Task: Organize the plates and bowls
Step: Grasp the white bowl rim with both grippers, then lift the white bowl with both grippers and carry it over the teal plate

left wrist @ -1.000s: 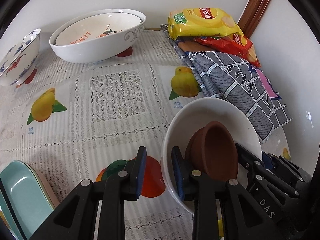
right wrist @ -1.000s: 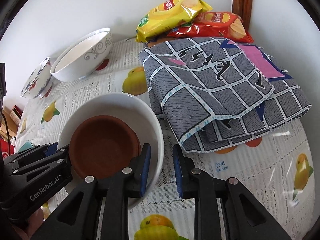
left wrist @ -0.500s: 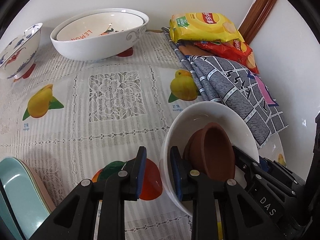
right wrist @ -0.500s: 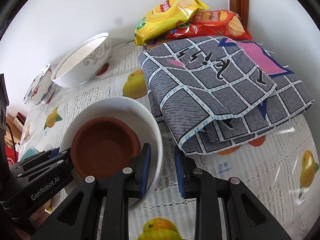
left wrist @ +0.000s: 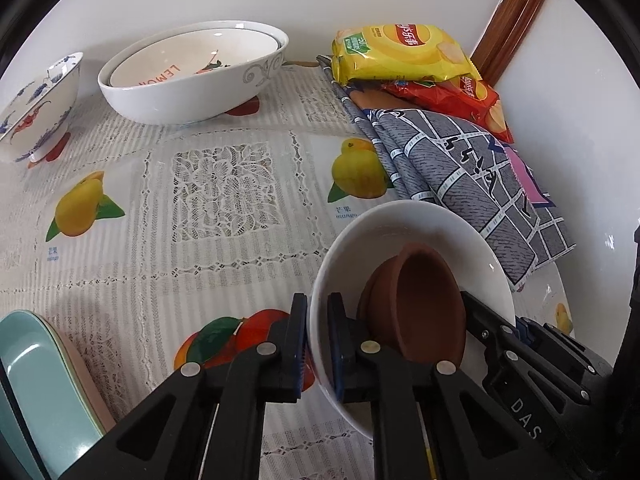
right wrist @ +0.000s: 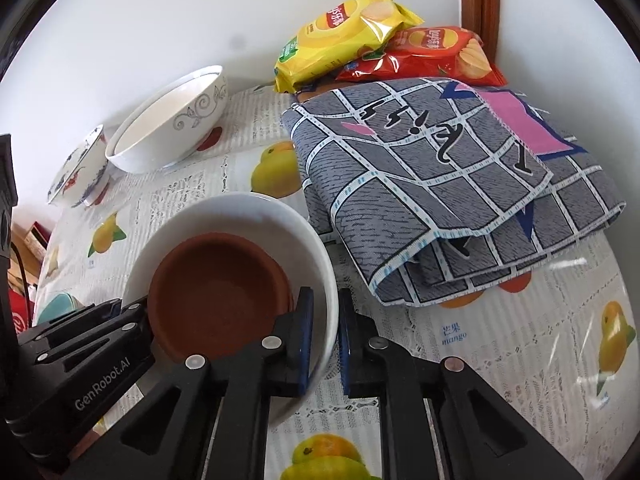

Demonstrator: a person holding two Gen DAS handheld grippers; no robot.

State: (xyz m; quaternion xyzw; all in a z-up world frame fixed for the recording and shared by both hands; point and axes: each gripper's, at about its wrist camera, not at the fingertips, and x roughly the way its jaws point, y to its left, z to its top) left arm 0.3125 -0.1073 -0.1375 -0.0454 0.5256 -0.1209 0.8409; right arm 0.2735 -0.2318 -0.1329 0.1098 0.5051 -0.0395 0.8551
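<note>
White walls meet at a corner with a brown wooden door frame, and below them a lace-patterned plastic cloth printed with fruit covers the tabletop. Both grippers grip one plain white ceramic bowl from opposite sides. The left gripper has its jaws pinching the bowl's left rim; the right gripper has its jaws pinching the right rim. Inside the white bowl sits a smaller brown terracotta bowl, tilted against the wall of the bowl. Whether the white bowl rests on the cloth or is lifted, I cannot tell. At the back stands a large white bowl with grey scrollwork with another bowl nested in it, beside a blue-and-red painted footed bowl. Pale teal plates lie stacked at the near left. A folded grey checked cloth lies just beside the held bowl, with a yellow crisp packet and a red crisp packet behind it.
</note>
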